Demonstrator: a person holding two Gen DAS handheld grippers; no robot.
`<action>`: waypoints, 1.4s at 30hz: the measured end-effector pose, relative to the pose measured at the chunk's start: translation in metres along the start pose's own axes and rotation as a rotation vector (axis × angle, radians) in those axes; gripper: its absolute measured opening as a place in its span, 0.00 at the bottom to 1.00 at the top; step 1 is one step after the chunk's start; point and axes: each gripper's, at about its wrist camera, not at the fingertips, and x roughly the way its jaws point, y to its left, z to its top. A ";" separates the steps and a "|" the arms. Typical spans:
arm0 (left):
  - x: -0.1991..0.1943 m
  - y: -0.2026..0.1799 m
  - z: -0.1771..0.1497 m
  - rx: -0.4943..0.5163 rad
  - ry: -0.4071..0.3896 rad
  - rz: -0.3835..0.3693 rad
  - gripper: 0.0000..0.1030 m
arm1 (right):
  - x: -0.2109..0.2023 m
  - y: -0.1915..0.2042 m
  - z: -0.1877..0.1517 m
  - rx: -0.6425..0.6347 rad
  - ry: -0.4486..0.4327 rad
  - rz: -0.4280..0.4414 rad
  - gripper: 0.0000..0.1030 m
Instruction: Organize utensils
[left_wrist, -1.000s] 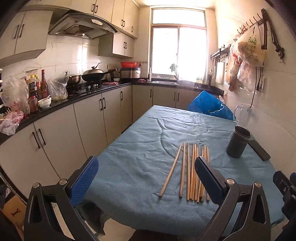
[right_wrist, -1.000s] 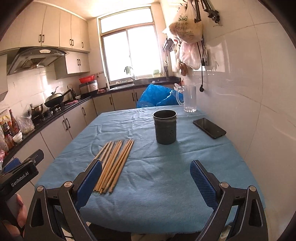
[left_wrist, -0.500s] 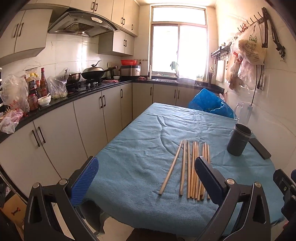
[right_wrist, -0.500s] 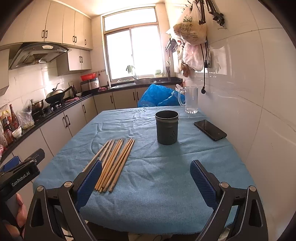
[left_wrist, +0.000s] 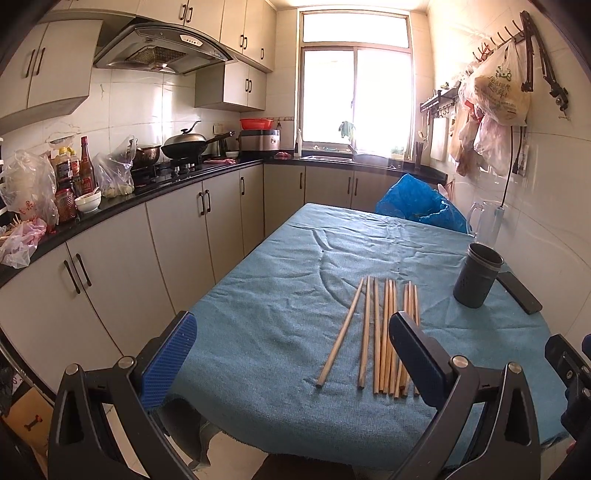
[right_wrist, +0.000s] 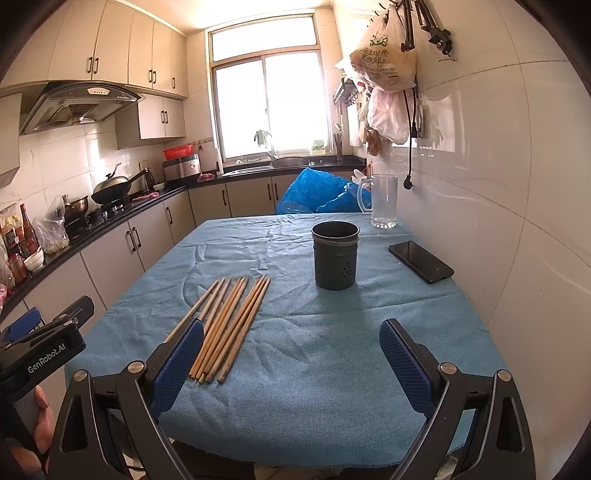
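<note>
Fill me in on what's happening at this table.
A person holds two grippers over the near edge of the table. The left gripper and right gripper are both open and empty. The chopsticks lie loose in a row on the cloth, and the dark holder beside them looks empty. Nothing is picked up yet.

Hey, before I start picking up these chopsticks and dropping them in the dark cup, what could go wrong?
1. The chopsticks lie packed side by side, so a hand-held gripper may pinch several or roll neighbours away.
2. Their near ends sit close to the tablecloth edge; a nudge might send some off.
3. The dark cup stands free and upright, with a phone beside it; a long stick could tip it.
</note>
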 end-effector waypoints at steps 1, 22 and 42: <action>0.000 0.000 0.000 0.001 0.000 0.001 1.00 | 0.000 0.000 0.000 -0.001 0.000 0.000 0.95; 0.000 0.000 0.000 0.001 0.004 0.001 1.00 | 0.002 0.003 -0.003 -0.007 0.007 0.000 0.95; 0.002 0.000 -0.004 0.003 0.015 -0.003 1.00 | 0.003 0.003 -0.005 -0.003 0.019 0.003 0.95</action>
